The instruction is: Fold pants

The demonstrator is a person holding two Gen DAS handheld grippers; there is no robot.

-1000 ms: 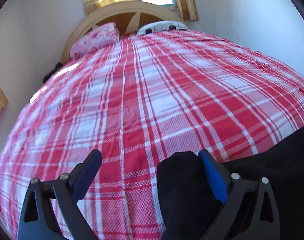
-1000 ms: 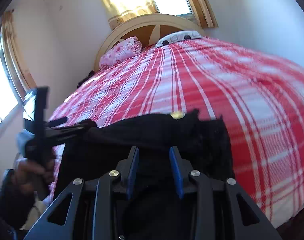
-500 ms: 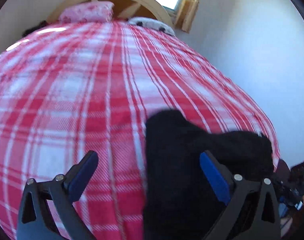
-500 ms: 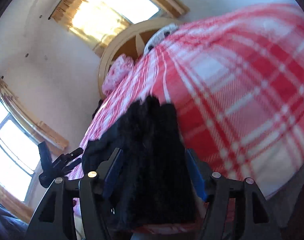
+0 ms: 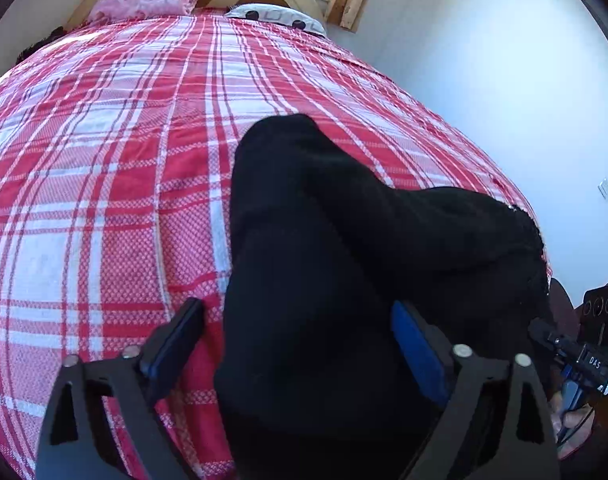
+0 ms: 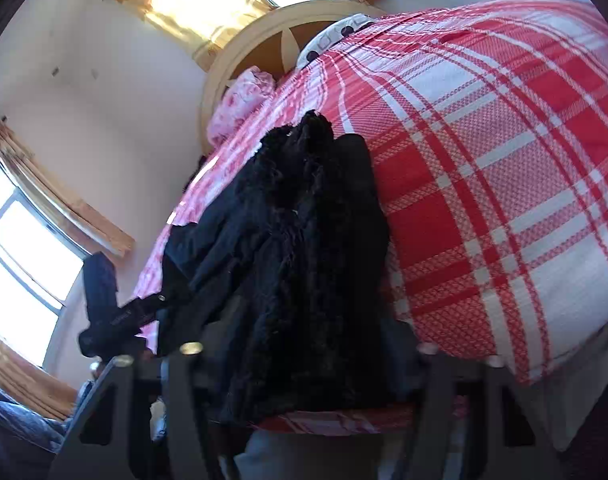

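Left gripper, black-framed with blue pads, had its jaws wide apart and closing around a fold of the black fleecy pants, the pads clear of the cloth. Those pants lay bunched near the foot edge of the red-and-white plaid bedspread. Right gripper was closing too, pants between its jaws; contact could not be told.
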